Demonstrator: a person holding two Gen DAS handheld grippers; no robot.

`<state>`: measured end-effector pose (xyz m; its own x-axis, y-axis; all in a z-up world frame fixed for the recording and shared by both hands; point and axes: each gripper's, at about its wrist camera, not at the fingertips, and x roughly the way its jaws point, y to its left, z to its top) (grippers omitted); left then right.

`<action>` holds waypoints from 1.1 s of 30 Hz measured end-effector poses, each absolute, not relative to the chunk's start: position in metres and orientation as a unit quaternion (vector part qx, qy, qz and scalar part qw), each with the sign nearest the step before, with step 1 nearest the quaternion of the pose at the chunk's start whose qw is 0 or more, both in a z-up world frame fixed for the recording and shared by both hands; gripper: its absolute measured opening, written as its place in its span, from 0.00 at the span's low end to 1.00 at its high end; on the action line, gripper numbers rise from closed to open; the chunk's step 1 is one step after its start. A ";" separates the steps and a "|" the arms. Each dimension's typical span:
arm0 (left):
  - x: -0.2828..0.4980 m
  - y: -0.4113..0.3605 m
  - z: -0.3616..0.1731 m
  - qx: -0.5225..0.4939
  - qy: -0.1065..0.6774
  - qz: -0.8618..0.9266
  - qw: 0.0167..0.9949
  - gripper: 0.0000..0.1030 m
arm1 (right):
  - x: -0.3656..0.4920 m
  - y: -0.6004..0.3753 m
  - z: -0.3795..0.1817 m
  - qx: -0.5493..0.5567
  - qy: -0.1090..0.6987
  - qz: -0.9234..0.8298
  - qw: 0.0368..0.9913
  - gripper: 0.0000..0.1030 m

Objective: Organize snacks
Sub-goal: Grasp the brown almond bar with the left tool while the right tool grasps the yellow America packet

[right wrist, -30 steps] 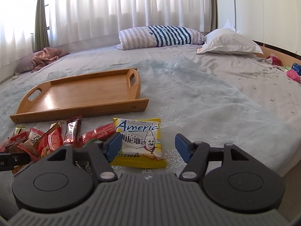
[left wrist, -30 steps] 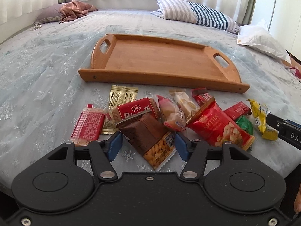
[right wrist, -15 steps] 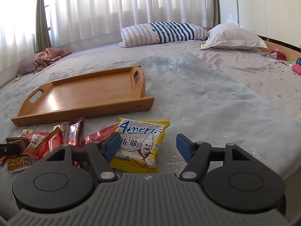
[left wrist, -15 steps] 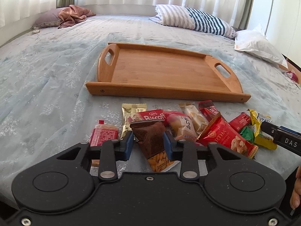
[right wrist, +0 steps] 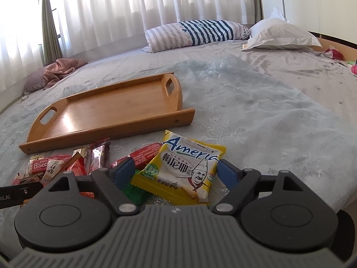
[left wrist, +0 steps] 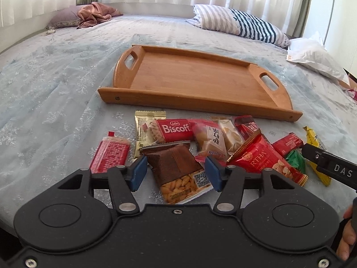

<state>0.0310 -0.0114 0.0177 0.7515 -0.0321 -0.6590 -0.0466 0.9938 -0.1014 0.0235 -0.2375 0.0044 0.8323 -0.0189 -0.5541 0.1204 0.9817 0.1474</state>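
Observation:
A pile of snack packets lies on the bed in front of an empty wooden tray (left wrist: 196, 78), which also shows in the right wrist view (right wrist: 111, 109). My left gripper (left wrist: 176, 173) is open around a brown almond packet (left wrist: 178, 172), the pads apart from it. A red Biscoff packet (left wrist: 176, 129) and a red chips bag (left wrist: 263, 158) lie beside it. My right gripper (right wrist: 176, 170) is open around a yellow Ameria packet (right wrist: 185, 169), with gaps on both sides.
A striped pillow (left wrist: 241, 24) and a white pillow (right wrist: 279, 35) lie at the far side of the bed. A pink cloth (left wrist: 93, 13) lies at the far left. The bed edge runs just below both grippers.
My left gripper had closed in on the brown almond packet half a second ago; now it stands open again. The right gripper has moved forward around the yellow packet.

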 end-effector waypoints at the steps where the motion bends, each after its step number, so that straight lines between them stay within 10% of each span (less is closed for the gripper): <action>1: 0.032 -0.014 0.016 -0.050 0.351 0.005 0.935 0.51 | 0.023 -0.238 0.004 0.091 0.287 -0.036 0.953 0.87; 17: 0.021 -0.016 0.032 -0.020 0.341 -0.033 0.939 0.41 | 0.015 -0.236 0.011 0.086 0.276 -0.021 0.957 0.55; 24: 0.020 -0.015 0.028 -0.024 0.348 -0.041 0.936 0.42 | 0.012 -0.237 0.009 0.086 0.279 -0.017 0.956 0.68; 33: 0.013 -0.010 0.026 -0.060 0.338 0.001 0.939 0.68 | 0.005 -0.245 0.008 0.124 0.265 -0.027 0.956 0.82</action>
